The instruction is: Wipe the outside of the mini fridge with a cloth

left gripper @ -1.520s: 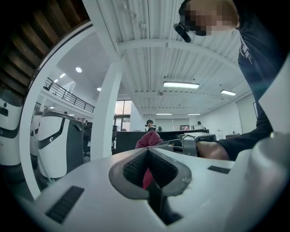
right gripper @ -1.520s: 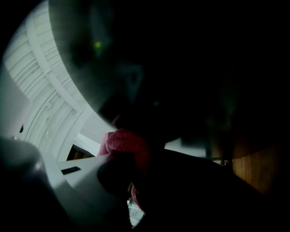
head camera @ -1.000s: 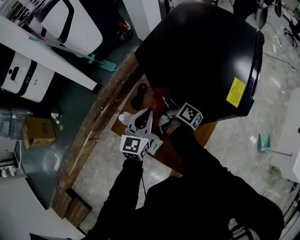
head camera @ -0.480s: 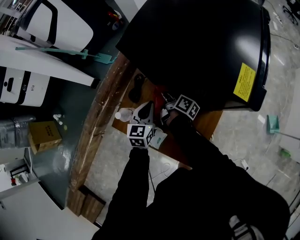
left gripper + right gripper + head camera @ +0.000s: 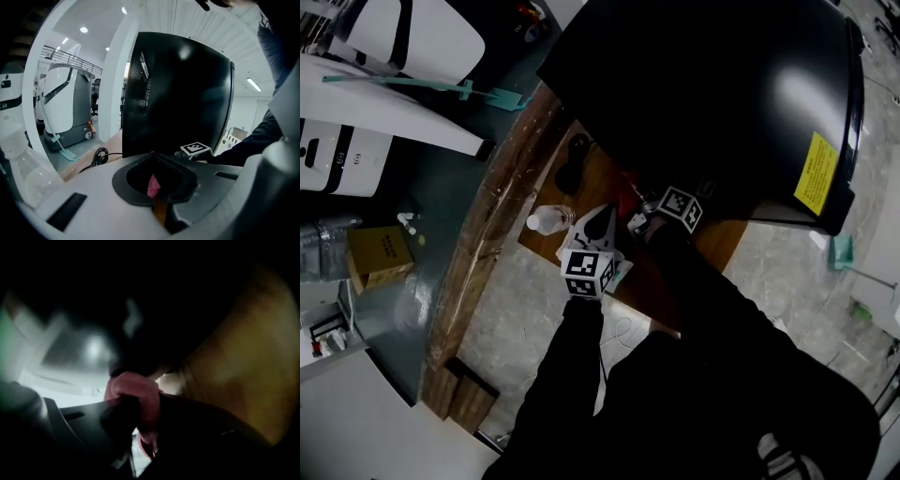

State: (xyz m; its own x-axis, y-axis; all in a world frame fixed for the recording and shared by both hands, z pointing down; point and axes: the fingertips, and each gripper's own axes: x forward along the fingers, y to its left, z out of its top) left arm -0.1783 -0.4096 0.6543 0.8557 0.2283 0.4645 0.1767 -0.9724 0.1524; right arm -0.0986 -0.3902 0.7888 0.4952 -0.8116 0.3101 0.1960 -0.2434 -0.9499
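The black mini fridge [image 5: 712, 103] stands on a wooden table [image 5: 502, 216] and fills the upper right of the head view. My right gripper [image 5: 634, 208] is shut on a red cloth [image 5: 627, 193] low against the fridge's near side. In the right gripper view the bunched cloth [image 5: 136, 390] sticks out between the dark jaws of the right gripper [image 5: 140, 416], close to the dark fridge wall. My left gripper [image 5: 602, 217] hovers just left of it, shut and holding nothing. From the left gripper view, the left gripper [image 5: 154, 187] points at the fridge [image 5: 178, 98].
A clear plastic bottle [image 5: 546, 221] stands on the table beside the left gripper. A black coiled cable [image 5: 572, 173] lies at the fridge's left foot. A yellow label [image 5: 818, 173] marks the fridge's right side. White machines [image 5: 403, 33] stand on the floor beyond the table edge.
The head camera has swung, sliding the fridge rightward in view. The right gripper with the cloth has pushed closer under the fridge's side, so less cloth shows. The left gripper stays beside the bottle.
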